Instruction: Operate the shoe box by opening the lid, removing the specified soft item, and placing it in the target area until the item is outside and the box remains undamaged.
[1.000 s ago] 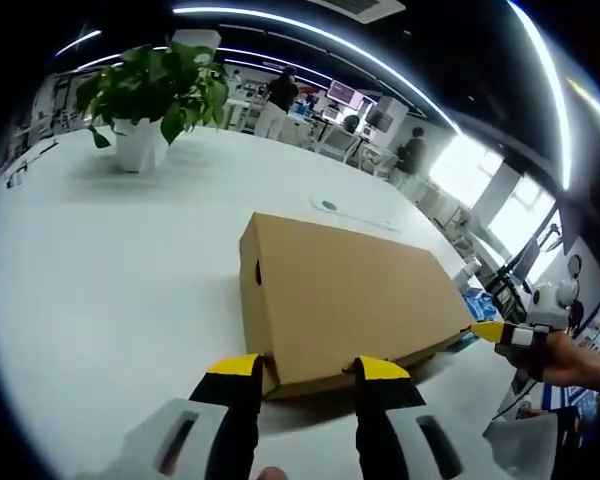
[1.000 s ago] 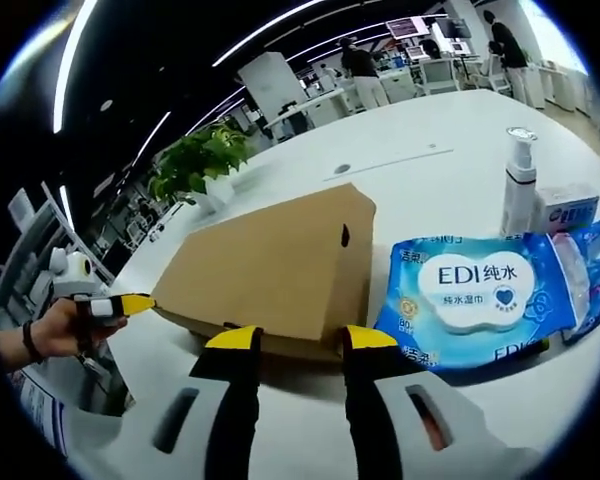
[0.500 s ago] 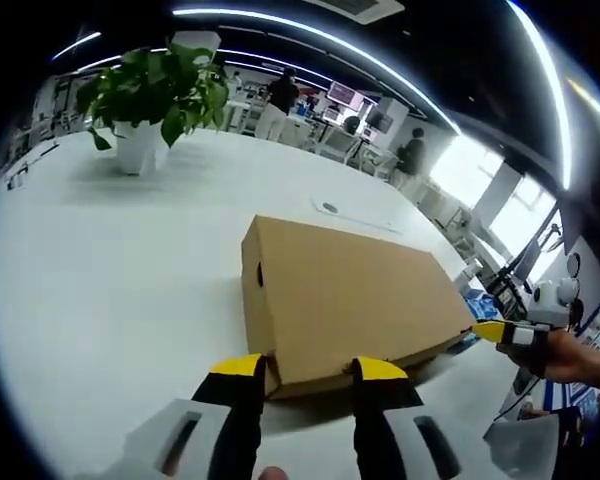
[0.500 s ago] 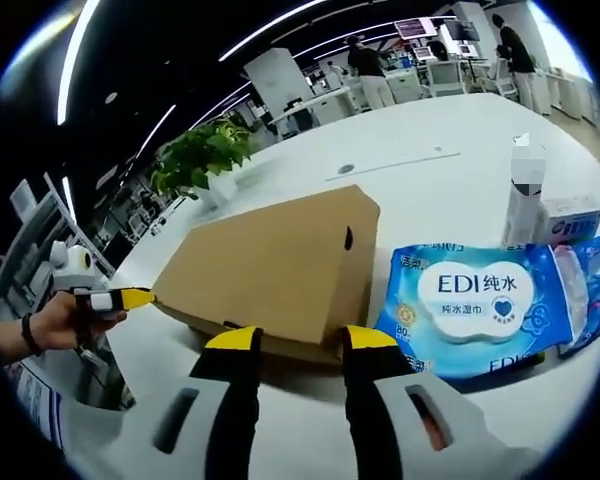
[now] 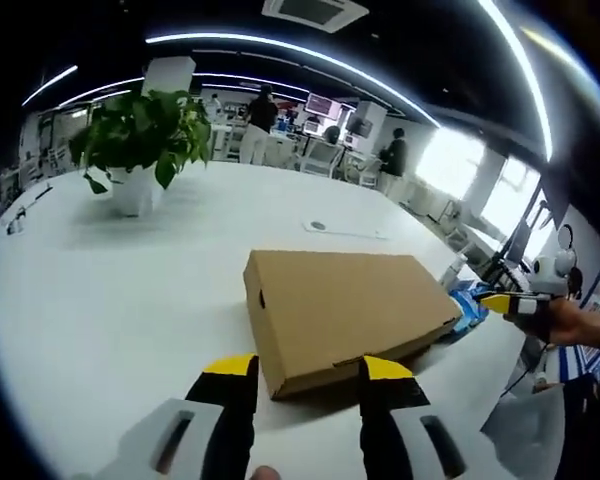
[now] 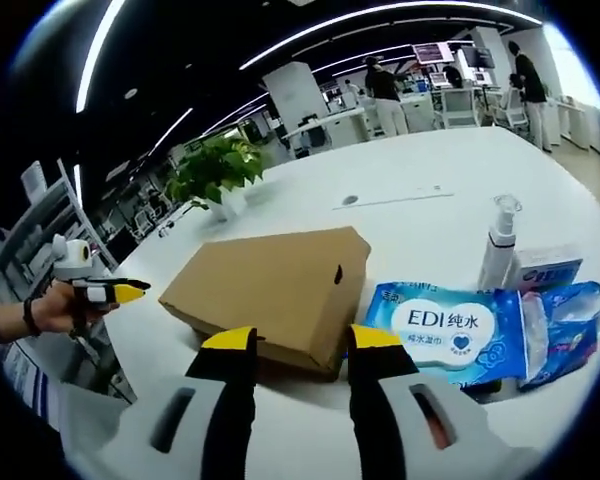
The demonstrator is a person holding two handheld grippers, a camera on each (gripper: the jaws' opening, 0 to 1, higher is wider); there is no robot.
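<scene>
I see a white surface carrying a closed box, a potted plant, blue wipes, a pump bottle and a small carton.

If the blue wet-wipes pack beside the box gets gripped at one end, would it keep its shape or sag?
The wet-wipes pack looks like a soft film pouch, so it would probably sag. Its glossy wrapper may slip between jaws. Lying flat, it seems unlikely to roll.

Showing plain tan shoe box on white table; blue-and-white wipes pack; yellow-tipped black jaws; green potted plant.
</scene>
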